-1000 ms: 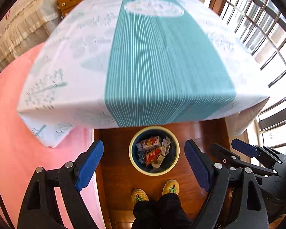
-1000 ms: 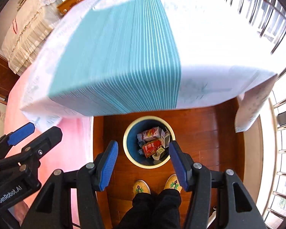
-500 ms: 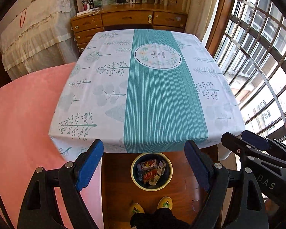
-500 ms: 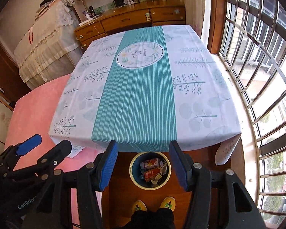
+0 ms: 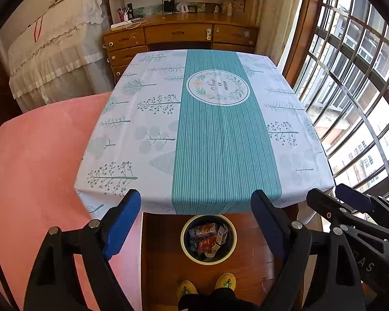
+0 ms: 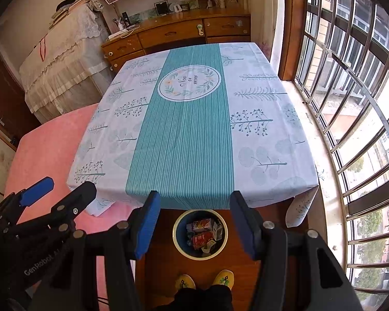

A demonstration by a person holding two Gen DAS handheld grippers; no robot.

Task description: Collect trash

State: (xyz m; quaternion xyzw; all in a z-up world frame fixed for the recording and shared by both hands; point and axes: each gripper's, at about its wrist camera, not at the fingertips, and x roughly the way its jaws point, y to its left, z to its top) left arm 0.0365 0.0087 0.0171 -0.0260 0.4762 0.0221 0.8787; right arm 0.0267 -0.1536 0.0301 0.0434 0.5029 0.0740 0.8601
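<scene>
A round bin [image 5: 208,259] [image 6: 200,255] with a cream rim and dark inside stands on the wooden floor, just under the table's near edge. Several small cartons and wrappers [image 5: 206,237] [image 6: 202,232] lie in it, red and white ones on top. My left gripper [image 5: 195,204] hangs high above the bin, open, nothing between its blue pads. My right gripper [image 6: 194,207] hangs beside it, open too and empty, its jaws narrower. Each gripper shows at the edge of the other's view. The tablecloth [image 5: 215,134] [image 6: 189,129], white with a teal stripe, shows no loose items.
The person's yellow slippers [image 5: 206,285] [image 6: 205,280] stand just before the bin. A pink cover [image 5: 33,171] lies left of the table. A wooden dresser [image 5: 179,39] stands behind it, a lace-draped piece [image 5: 57,49] to its left. Barred windows [image 6: 350,103] run along the right.
Both grippers have risen well above the bin, most of it early on. The whole table top and the room behind have come into view. Both stayed open.
</scene>
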